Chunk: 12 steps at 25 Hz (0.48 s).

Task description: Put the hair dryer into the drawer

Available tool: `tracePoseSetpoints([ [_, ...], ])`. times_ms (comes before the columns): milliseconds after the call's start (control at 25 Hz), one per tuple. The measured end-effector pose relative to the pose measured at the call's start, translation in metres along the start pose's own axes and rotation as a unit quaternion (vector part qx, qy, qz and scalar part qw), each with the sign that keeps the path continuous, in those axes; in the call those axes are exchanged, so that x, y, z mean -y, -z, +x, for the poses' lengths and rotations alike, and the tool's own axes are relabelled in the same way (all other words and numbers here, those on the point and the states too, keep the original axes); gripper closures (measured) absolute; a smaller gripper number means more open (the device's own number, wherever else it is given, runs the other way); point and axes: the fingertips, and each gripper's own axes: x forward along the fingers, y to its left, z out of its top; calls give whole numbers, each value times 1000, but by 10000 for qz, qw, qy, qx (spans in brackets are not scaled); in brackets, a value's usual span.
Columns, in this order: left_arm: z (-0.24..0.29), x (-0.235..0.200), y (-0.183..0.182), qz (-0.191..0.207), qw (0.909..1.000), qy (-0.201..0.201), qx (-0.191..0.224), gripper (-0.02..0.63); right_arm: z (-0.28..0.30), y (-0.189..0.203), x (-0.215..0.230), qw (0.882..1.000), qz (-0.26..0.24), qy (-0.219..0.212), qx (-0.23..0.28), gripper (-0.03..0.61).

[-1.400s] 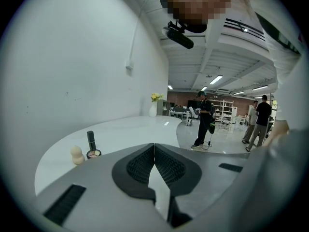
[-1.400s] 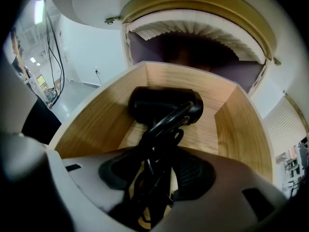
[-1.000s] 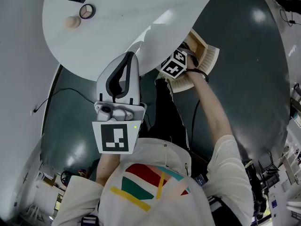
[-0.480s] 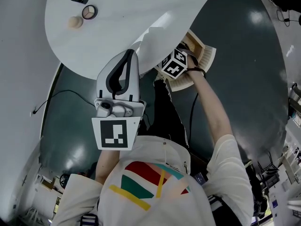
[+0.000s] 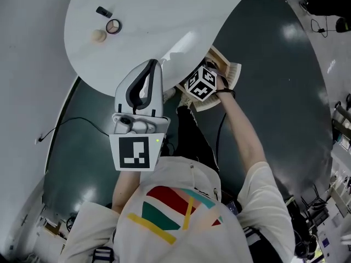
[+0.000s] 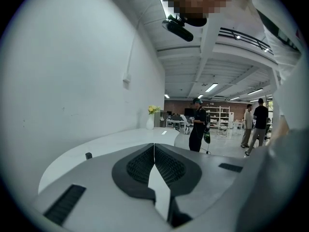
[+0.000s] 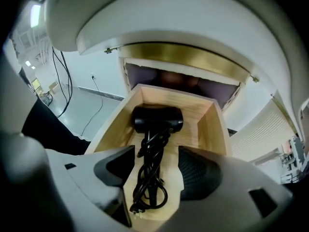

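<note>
Right gripper view: right claw [image 7: 155,154] tips steeply down, jaws just spread apart, empty, over hair dryer [image 7: 158,119] in drawer [image 7: 213,129]; left claw [image 6: 154,151] level, jaws together.

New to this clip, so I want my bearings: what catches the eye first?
A black hair dryer with its coiled cord lies in the open wooden drawer under the white table. Above it hangs the right hand-held gripper, whose jaws have just been opening and hold nothing. The left hand-held gripper, jaws together, points across the table.

hair dryer [image 7: 158,119]: hidden in head view | table items [image 5: 113,26]: too small
</note>
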Motion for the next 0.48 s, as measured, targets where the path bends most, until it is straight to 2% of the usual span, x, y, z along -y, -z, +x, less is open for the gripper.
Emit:
tracePoseSetpoints([
  [280,-11,6,-41,106,9992,92,387,594,-38,2,-6,9997,99,-18,-206,287],
  [480,-16,5,-66,142,9978,100,647,594,-70,-5,-11,9990,420,99,-118,287],
])
